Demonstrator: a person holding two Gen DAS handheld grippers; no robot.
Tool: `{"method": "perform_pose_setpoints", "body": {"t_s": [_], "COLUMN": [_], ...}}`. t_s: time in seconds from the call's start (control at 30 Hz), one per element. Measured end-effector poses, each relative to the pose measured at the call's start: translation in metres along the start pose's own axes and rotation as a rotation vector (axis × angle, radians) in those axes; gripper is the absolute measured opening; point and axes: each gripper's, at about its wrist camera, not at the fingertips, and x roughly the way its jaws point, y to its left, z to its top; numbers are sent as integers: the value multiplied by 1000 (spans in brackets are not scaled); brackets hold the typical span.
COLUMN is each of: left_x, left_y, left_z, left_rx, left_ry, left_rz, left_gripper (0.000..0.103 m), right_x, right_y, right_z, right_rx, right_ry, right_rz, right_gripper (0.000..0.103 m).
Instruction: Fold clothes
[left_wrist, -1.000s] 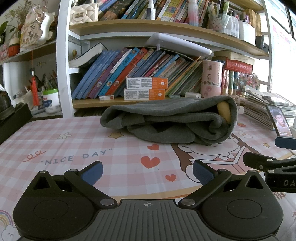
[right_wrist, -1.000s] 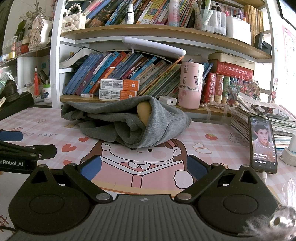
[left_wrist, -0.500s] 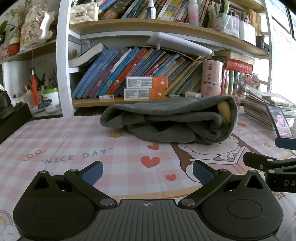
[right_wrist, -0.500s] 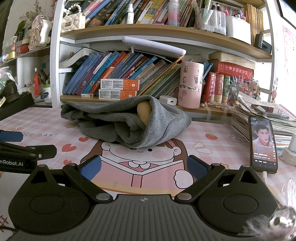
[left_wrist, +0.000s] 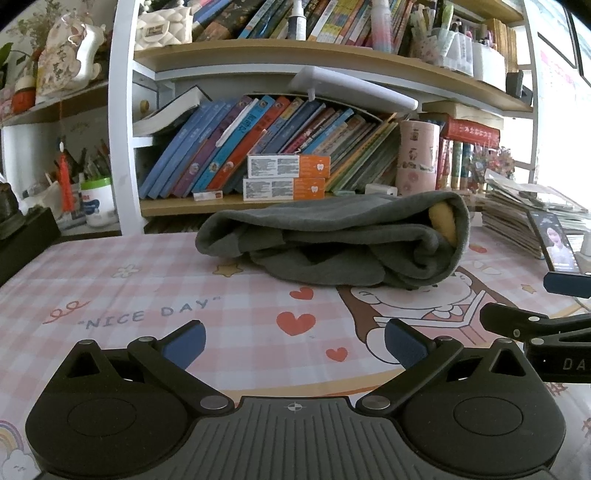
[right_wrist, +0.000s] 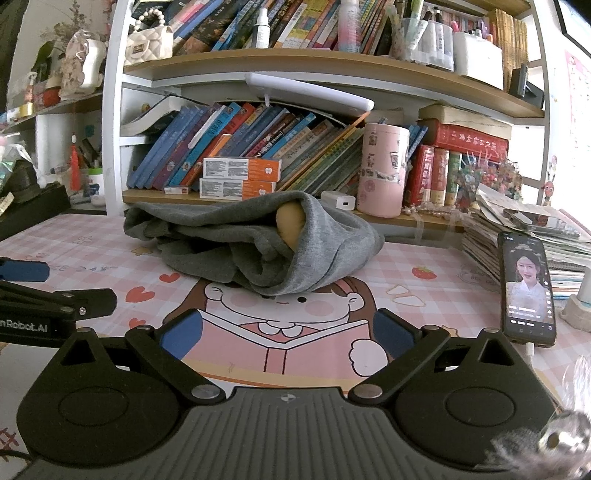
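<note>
We see the grey sweatshirt bundled on the pink checked surface before the bookshelf, well ahead of our left gripper and right gripper, both spread wide, empty.

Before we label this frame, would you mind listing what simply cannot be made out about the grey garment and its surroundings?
- Grey garment: its type and underside, hidden by its own folds in both views.
- Yellow patch: lining or a separate item, unclear; mostly wrapped by grey cloth.
- Right gripper in the left wrist view: cut off by the right edge.
- Book titles: too small.
- Blurred fuzzy thing, right wrist view's lower right corner: unidentifiable.
</note>
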Motion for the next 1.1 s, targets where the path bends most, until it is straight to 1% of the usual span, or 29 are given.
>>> {"method": "perform_pose_setpoints", "body": {"t_s": [0.13,0.33,0.47,0.57,0.73,0.8,0.87,1.0,1.03,1.07,1.1], "left_x": [3,2,8,13,27,32,37,50,53,56,59], "left_y": [4,7,7,5,-2,-10,-20,-36,-40,-44,-49], "left_z": [0,4,12,18,28,31,34,40,41,41,41], "left_rx": [-22,-26,-30,-7,38,67,102,118,116,116,120], "left_ry": [11,-36,-49,-71,-70,-74,-85,-75,-72,-65,-57], "left_rz": [-20,-17,-29,-21,-25,-28,-45,-95,-105,-117,-129], "left_gripper": [103,103,103,103,103,103,103,103,98,90,85], "right_x": [3,17,31,45,60,63,66,63,61,59,56], "right_y": [-4,-10,-19,-31,-60,-71,-80,-93,-95,-98,-101], "right_z": [3,24,42,50,40,33,29,29,30,30,31], "right_rx": [35,71,66,93,223,272,314,375,385,395,409], "right_ry": [-4,4,-8,-12,14,44,72,76,67,58,45], "right_rz": [69,143,168,182,205,213,223,225,221,218,218], "right_gripper": [100,100,100,100,100,100,100,100,100,100,100]}}
